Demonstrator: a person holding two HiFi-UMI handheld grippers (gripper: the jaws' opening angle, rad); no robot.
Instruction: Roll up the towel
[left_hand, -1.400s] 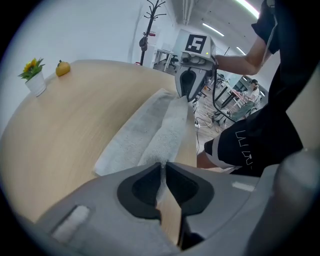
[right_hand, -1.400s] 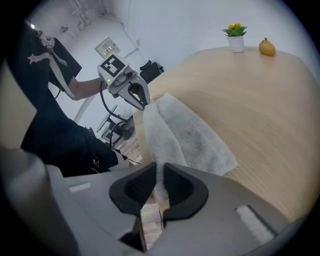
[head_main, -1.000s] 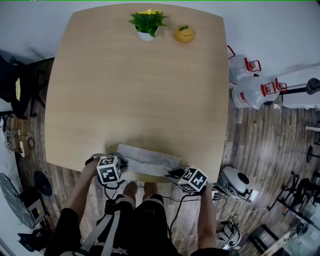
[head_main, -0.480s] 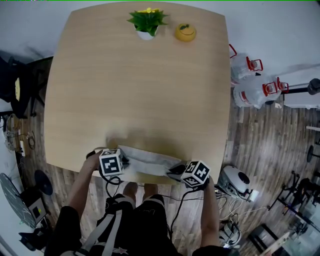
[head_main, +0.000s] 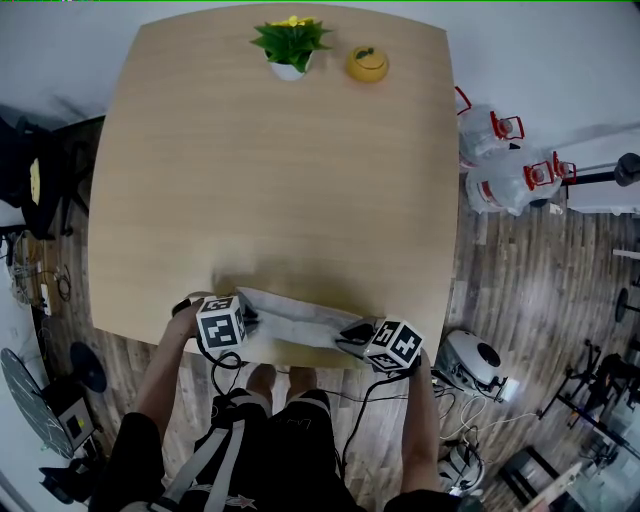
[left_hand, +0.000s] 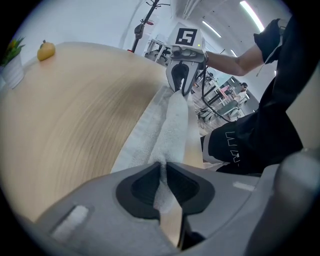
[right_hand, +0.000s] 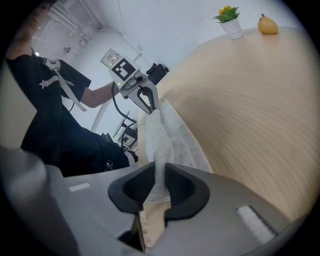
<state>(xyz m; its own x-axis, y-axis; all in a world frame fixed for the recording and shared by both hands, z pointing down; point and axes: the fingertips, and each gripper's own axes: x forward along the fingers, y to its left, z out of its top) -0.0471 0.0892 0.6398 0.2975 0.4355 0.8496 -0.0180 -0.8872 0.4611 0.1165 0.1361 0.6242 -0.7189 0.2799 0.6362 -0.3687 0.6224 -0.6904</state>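
On the big table (head_main: 270, 180), the towel (head_main: 300, 322) lies along my near edge. My left gripper (left_hand: 163, 182) pinches one end. My right gripper (right_hand: 159, 184) pinches the other, its jaws just loosening a little. I'd roll both ends together, snug and even.

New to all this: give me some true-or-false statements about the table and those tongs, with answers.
Both tongs pinch the towel. True: left tongs and right tongs each grip one end, and their jaws have just been opening slightly.
The towel lies at the far edge. False: it's along the table's near edge.
A potted plant and a yellow fruit stand at the far edge. True.
The fruit rests on the towel. False: it's beside the plant.
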